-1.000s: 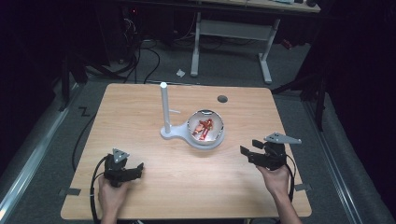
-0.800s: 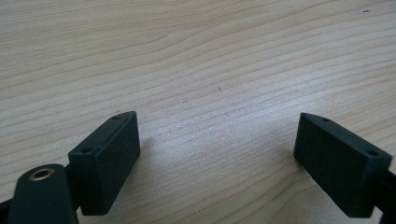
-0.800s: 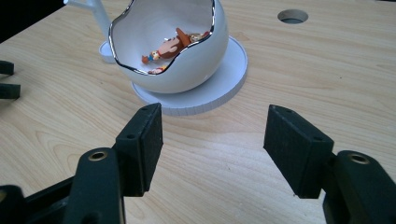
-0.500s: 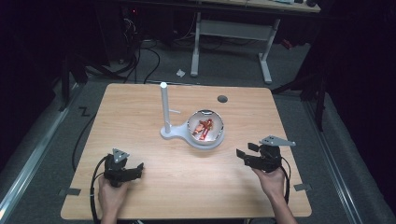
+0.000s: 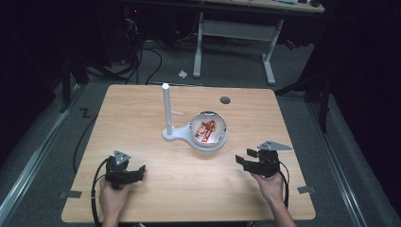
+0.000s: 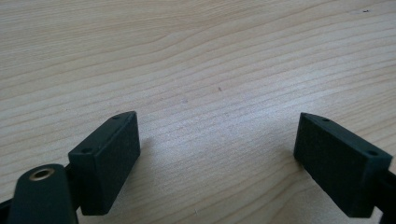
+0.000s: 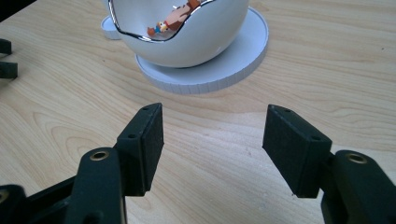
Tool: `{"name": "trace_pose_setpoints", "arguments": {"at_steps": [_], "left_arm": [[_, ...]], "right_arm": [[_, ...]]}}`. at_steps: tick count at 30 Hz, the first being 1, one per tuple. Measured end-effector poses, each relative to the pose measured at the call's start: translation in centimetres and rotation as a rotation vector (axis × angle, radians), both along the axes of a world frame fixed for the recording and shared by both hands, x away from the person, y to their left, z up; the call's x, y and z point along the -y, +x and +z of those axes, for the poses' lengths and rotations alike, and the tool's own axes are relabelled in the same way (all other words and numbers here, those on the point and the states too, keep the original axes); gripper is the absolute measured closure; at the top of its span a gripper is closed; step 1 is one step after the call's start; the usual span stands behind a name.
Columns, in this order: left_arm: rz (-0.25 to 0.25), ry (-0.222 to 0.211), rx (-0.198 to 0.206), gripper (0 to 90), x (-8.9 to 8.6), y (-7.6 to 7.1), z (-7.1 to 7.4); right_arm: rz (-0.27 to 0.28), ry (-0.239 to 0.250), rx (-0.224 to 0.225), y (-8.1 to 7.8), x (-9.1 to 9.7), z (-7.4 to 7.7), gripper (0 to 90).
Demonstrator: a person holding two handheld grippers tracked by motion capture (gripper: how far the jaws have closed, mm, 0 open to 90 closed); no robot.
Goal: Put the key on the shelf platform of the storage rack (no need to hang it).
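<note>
A white bowl (image 5: pixel 208 132) with a silvery rim sits on a white round base (image 5: pixel 208 144) near the table's middle; a white post (image 5: pixel 166 109) rises from the base's left end. Inside the bowl lies a small red and brown figure (image 5: pixel 206 129). In the right gripper view the bowl (image 7: pixel 187 32) and the figure (image 7: pixel 173 21) are just ahead of the jaws. My right gripper (image 5: pixel 248 159) is open near the front right, empty, pointing left toward the bowl. My left gripper (image 5: pixel 136 172) rests open at the front left, over bare wood (image 6: pixel 215 88).
The wooden table (image 5: pixel 142 113) has a small dark round hole (image 5: pixel 225 100) at the back right. Behind the table stand a white desk frame (image 5: pixel 231 33) and cables on the grey floor. The other gripper's jaw tips (image 7: pixel 5 58) show at the left edge.
My right gripper has moved down and toward the front of the table, a little left. The left gripper has stayed put.
</note>
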State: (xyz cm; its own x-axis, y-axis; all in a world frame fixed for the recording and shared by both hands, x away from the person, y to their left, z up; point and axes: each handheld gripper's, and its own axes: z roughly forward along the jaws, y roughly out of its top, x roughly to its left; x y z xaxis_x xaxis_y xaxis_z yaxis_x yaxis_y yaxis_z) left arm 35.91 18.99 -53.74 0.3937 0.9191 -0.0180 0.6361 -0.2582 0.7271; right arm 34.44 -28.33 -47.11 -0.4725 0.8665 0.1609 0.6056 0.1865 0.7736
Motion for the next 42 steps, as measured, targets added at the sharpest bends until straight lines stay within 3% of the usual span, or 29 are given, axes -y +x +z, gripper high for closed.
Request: {"name": "trace_pose_setpoints", "arguments": {"at_steps": [26,34,42], "left_arm": [[0.001,0.000,0.001,14.8,0.0,0.0,0.0],[0.000,0.000,0.000,14.8,0.0,0.0,0.0],[0.000,0.000,0.000,14.8,0.0,0.0,0.0]], "right_arm": [[-0.016,-0.008,-0.047,0.9,-0.4,-2.6,39.4],[-0.023,-0.041,-0.038,1.3,-0.7,-3.1,39.2],[-0.037,-0.041,-0.044,1.6,-0.9,-3.8,38.9]]}}
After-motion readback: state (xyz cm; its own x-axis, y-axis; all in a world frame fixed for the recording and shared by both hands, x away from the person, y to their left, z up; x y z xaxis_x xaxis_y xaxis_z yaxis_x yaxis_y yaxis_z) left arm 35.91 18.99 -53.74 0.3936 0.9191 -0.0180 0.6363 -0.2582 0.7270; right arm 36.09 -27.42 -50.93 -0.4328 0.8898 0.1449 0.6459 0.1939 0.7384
